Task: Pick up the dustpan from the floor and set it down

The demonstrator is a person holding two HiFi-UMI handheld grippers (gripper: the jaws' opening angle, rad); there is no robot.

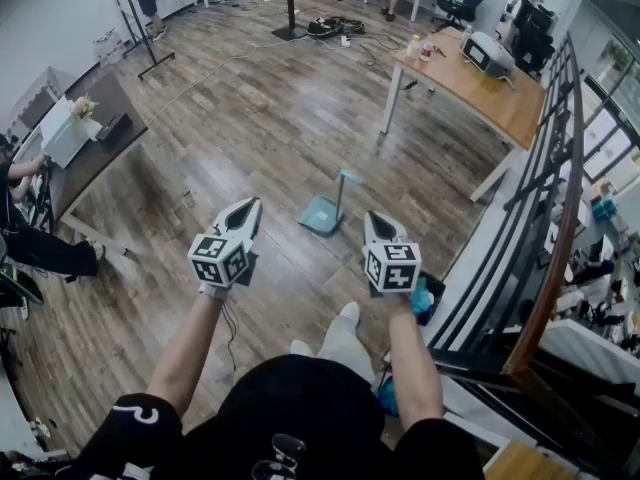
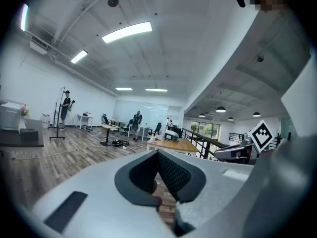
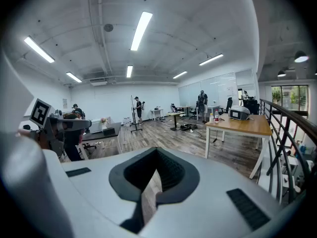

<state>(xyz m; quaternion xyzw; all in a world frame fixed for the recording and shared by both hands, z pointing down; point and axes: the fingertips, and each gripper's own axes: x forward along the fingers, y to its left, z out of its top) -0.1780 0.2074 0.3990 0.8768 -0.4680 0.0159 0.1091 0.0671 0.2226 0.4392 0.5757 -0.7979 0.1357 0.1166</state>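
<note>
A teal dustpan (image 1: 322,214) stands on the wooden floor in the head view, its long handle (image 1: 343,190) upright. It lies ahead of me, between my two grippers and a little beyond their tips. My left gripper (image 1: 247,209) is to its left with jaws together and nothing in them. My right gripper (image 1: 377,224) is just to its right, also shut and empty. Neither touches the dustpan. In the left gripper view the closed jaws (image 2: 158,155) point across the room; in the right gripper view the jaws (image 3: 157,153) do the same. The dustpan is hidden in both gripper views.
A wooden table (image 1: 470,80) stands ahead on the right, with a dark railing (image 1: 548,218) running along the right side. A dark counter (image 1: 95,153) and a seated person (image 1: 25,238) are at the left. A stand (image 1: 150,63) rises at the back left. My white shoes (image 1: 345,318) are near the dustpan.
</note>
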